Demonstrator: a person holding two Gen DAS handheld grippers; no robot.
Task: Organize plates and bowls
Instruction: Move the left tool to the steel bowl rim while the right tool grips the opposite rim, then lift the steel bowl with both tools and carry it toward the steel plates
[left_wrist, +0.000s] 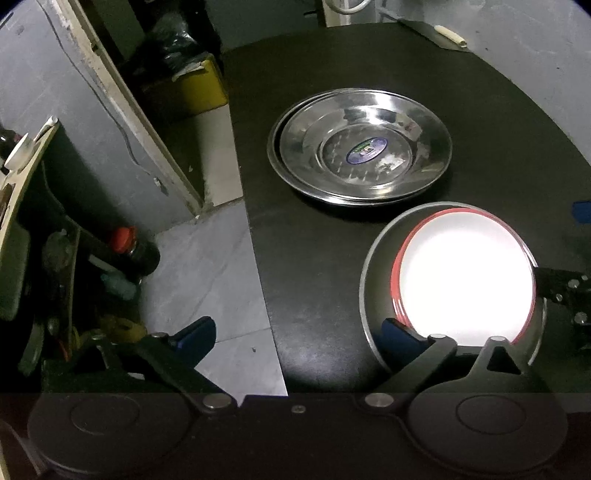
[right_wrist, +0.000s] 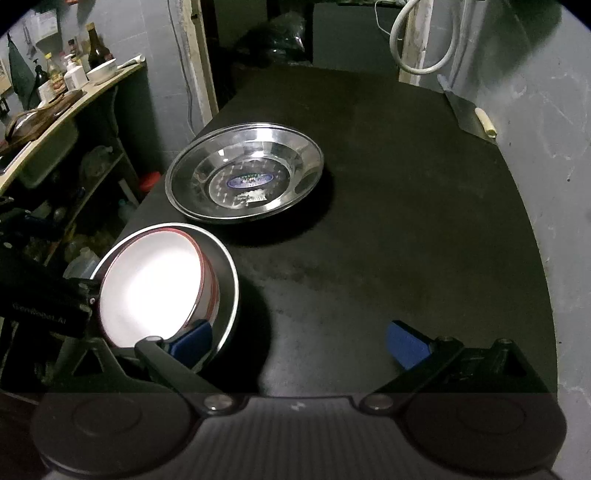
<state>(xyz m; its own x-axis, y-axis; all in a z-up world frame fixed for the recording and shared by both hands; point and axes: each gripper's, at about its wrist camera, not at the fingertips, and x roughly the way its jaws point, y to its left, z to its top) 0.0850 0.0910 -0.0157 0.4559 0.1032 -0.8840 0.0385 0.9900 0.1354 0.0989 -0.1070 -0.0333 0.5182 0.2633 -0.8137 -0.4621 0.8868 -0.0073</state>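
A steel bowl (left_wrist: 373, 295) holding red-rimmed white plates (left_wrist: 465, 277) sits near the black table's left front edge; it also shows in the right wrist view (right_wrist: 225, 280), with the plates (right_wrist: 147, 288) inside. Stacked steel plates (left_wrist: 360, 147) lie farther back, also in the right wrist view (right_wrist: 243, 173). My left gripper (left_wrist: 295, 332) is open, its right finger (left_wrist: 400, 334) inside the bowl at its near rim. My right gripper (right_wrist: 299, 341) is open, its left finger (right_wrist: 190, 341) inside the same bowl.
The black table (right_wrist: 406, 221) meets a grey wall (right_wrist: 546, 147) on the right. A cleaver (right_wrist: 469, 118) leans at the back right. Left of the table is tiled floor (left_wrist: 214, 266) and a cluttered shelf (right_wrist: 55, 110) with bottles.
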